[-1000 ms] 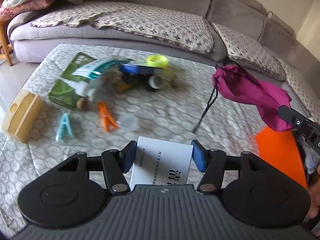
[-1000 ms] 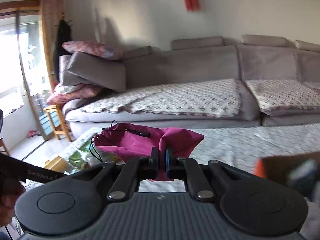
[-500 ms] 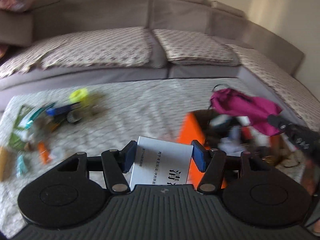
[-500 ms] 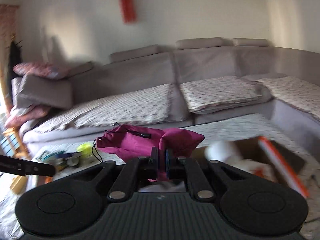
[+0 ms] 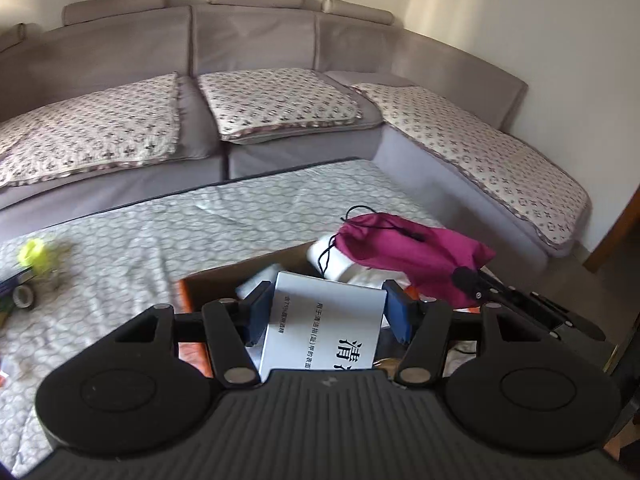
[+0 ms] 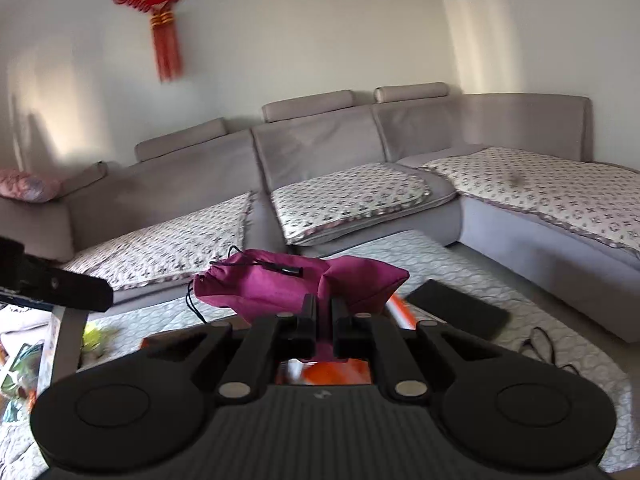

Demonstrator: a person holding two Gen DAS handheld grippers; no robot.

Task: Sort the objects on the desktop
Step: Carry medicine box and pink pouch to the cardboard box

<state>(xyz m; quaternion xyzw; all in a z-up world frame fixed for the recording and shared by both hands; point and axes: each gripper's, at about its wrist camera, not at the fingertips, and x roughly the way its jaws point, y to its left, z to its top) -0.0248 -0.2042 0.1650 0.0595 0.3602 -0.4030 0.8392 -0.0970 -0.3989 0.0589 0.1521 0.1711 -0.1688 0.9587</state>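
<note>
My left gripper (image 5: 328, 304) is shut on a white box with black Chinese print (image 5: 324, 320) and holds it over the open orange cardboard box (image 5: 188, 292), which has white items inside. My right gripper (image 6: 322, 312) is shut on a magenta drawstring bag (image 6: 280, 284) and holds it above the same orange box (image 6: 340, 372). The bag (image 5: 408, 252) also shows in the left wrist view, hanging over the box's right side. A yellow tape roll (image 5: 32, 254) and a dark tape roll (image 5: 24, 298) lie on the quilted table at far left.
A grey sectional sofa (image 5: 260, 80) with patterned cushions wraps the back and right of the table. A black flat object (image 6: 456, 306) and a thin cable (image 6: 540, 344) lie on the table at right. More loose items (image 6: 20, 364) lie at left.
Both grippers have swung right from the pile of loose items to above the orange box, each carrying its object. The white box and the magenta bag stay gripped.
</note>
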